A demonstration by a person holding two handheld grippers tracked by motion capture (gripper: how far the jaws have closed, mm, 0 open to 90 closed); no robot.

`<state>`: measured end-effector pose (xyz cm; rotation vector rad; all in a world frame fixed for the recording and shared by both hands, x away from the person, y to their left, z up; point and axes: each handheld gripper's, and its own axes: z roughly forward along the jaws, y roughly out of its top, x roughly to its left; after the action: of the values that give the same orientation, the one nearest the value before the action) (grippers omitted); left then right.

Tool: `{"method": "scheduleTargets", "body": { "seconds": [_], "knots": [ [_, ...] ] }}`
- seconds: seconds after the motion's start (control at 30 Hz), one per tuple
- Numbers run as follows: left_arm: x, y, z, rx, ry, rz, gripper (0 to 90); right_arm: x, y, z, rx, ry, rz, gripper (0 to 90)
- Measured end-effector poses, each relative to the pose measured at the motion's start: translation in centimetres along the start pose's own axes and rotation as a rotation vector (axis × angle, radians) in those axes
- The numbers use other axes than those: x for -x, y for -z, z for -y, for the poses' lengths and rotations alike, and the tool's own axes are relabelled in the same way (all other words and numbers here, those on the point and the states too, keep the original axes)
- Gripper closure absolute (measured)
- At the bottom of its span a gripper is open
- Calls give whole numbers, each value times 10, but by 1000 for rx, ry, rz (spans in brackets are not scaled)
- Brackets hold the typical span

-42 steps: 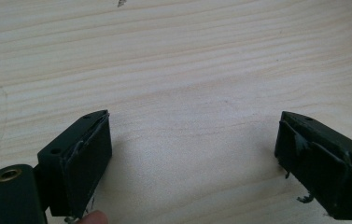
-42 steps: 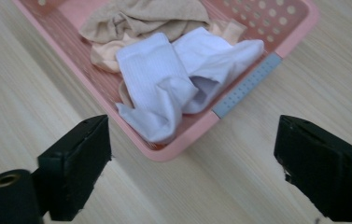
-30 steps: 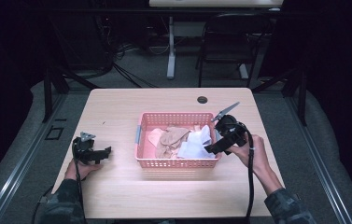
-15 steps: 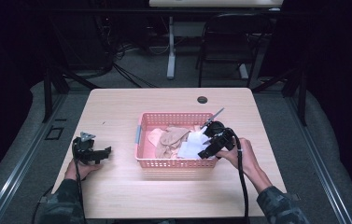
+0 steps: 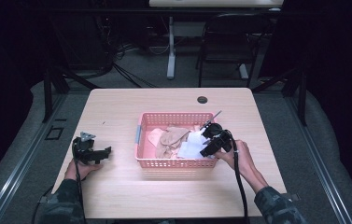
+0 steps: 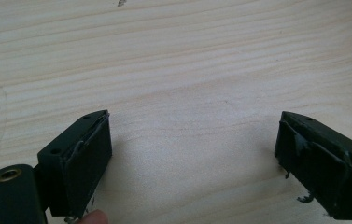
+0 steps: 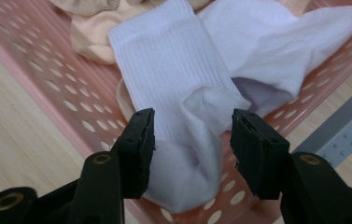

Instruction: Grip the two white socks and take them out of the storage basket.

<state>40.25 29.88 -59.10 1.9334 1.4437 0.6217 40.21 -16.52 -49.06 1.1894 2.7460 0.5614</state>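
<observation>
A wooden table point(image 5: 117, 116) stands in a dark room. The right gripper point(image 7: 192, 140), half open, has just been closing around a white sock point(image 7: 183, 93) in the pink basket point(image 5: 173, 163).

hand-held gripper point(image 6: 194, 163) jaws apart, bare table point(image 6: 178, 60)

White ribbed sock point(image 7: 183, 116) lies crumpled in the pink basket point(image 7: 47, 88), over beige socks point(image 7: 89, 37)

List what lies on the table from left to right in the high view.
Left gripper → pink basket → beige garment → white sock → right gripper, jaws around the sock and just closing.
</observation>
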Motion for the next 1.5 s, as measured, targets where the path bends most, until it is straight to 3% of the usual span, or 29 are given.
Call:
{"method": "scheduleTargets", "body": {
  "seconds": [0.13,0.2,0.4,0.5,1.23,1.5],
  "knots": [
    [0,0,0,0,0,0,107,1,-2,-1,-23,10,4,561],
    [0,0,0,1,-1,0,107,1,-2,-1,-10,3,15,666],
    [0,0,0,1,-1,0,107,1,-2,-1,-29,16,14,804],
    [0,0,0,0,0,0,107,0,-2,0,-1,2,16,844],
    [0,0,0,1,-2,0,108,-3,31,-13,103,29,10,864],
    [0,0,0,1,-3,0,107,-3,51,-22,167,33,14,866]
  ]
}}
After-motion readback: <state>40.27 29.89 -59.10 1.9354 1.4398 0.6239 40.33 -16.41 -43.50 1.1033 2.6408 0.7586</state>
